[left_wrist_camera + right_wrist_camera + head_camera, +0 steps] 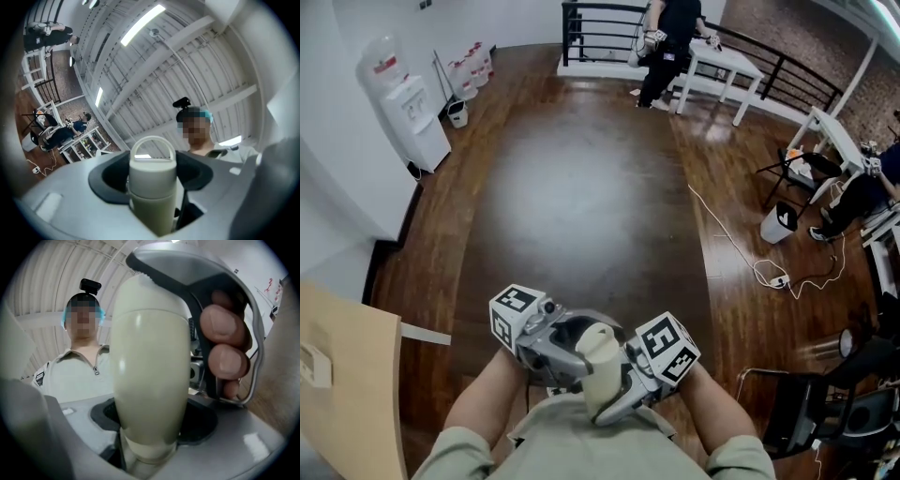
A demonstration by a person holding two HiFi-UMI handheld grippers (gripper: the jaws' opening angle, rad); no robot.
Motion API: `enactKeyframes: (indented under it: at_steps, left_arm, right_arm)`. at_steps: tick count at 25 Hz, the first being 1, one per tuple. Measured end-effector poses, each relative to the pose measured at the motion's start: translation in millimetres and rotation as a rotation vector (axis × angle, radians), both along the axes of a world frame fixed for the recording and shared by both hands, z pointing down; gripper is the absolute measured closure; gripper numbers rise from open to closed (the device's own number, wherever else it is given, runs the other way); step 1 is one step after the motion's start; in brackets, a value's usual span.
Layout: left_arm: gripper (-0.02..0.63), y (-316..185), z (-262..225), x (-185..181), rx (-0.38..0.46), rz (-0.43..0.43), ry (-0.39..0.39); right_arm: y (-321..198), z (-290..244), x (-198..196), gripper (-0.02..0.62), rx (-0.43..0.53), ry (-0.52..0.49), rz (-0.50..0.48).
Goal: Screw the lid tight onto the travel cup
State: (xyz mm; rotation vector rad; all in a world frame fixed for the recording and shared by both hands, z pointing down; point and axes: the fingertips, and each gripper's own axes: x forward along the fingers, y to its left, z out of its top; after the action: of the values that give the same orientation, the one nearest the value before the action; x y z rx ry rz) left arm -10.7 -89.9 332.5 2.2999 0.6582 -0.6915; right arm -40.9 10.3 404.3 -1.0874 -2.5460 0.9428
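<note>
A cream travel cup (150, 371) fills the middle, its narrower banded end seated between the tongs of the right gripper (149, 453), which press its sides. The left gripper (187, 273) arches over its far end, fingers (224, 329) curled on its handle. Behind is a person (79, 376) in a pale zip-neck top.

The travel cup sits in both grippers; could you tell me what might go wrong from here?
The travel cup is held by the left gripper and right gripper above wooden floor, so a slip could drop it. Its smooth body may spin in the jaws as the lid turns.
</note>
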Motion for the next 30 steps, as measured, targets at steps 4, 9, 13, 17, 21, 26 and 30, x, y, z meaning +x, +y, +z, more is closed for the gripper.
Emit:
enactKeyframes:
  at_steps: [4, 9, 13, 17, 21, 26, 30]
  left_arm:
    - [0.287, -21.0, 31.6, -8.8, -0.075, -0.194, -0.077]
    - [0.292, -73.1, 103.9, -81.8, -0.336, -0.679, -0.221]
    - [0.432, -78.1, 131.2, -106.0, -0.488, -0.841, -0.257]
    - [0.584, -71.6, 145.3, -102.3, -0.506, -0.892, -0.323]
    - [0.603, -64.3, 159.4, -96.2, -0.51, -0.937, -0.398]
    - [0.603, -57.4, 179.9, -92.8, -0.542, -1.015, -0.49]
    - [0.603, -53.6, 194.1, -94.0, -0.558, -1.081, -0.558]
  right_arm:
    - [-14.3, 20.2, -3.5, 0.293, 0.037, 0.003, 0.141]
    - [-112.9, 93.9, -21.0, 0.293, 0.336, 0.162, 0.698]
    - [-181.3, 161.5, -2.6, 0.293, 0.54, 0.289, 1.081]
    - [-217.9, 214.6, 12.3, 0.293, 0.704, 0.35, 1.245]
    - [-238.1, 236.7, 6.1, 0.294, 0.772, 0.355, 1.286]
    - [-248.5, 264.1, 6.7, 0.294, 0.814, 0.354, 1.265]
    - [-258.3, 274.2, 26.0, 0.295, 0.811, 0.38, 1.286]
